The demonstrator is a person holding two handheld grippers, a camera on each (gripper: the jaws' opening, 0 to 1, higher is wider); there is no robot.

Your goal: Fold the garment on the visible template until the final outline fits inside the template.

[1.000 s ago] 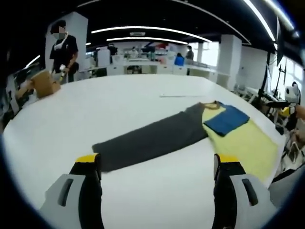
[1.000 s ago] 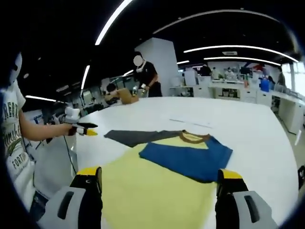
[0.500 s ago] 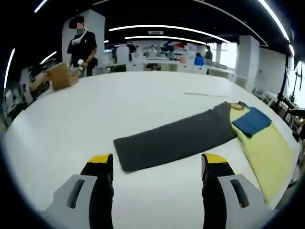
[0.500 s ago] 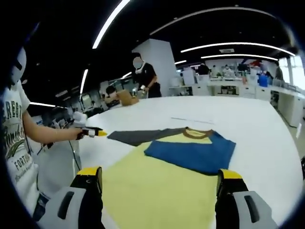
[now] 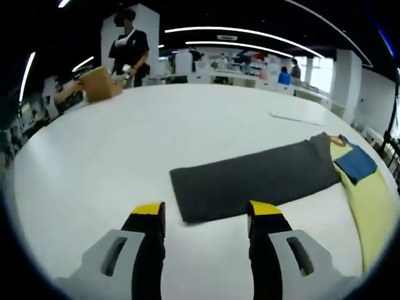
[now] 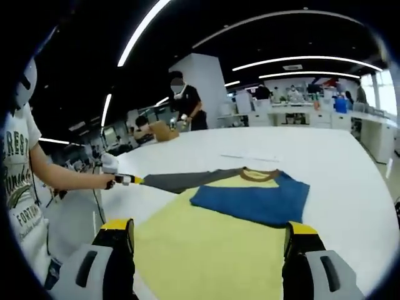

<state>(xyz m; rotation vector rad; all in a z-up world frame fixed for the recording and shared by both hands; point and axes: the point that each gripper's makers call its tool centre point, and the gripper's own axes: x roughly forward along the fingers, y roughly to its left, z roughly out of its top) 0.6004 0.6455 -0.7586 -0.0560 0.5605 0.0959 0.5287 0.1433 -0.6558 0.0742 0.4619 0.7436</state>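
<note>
Garment flat on white table: yellow body, blue sleeve folded across it, grey sleeve stretched out away from body. Left gripper jaws parted, empty, just short of grey sleeve's cuff end. Right gripper jaws wide apart, empty, over yellow body. Template not discernible.

one garment, two claws, one table

Your garment: yellow body, blue sleeve folded across, grey sleeve stretched out flat on white table.
</note>
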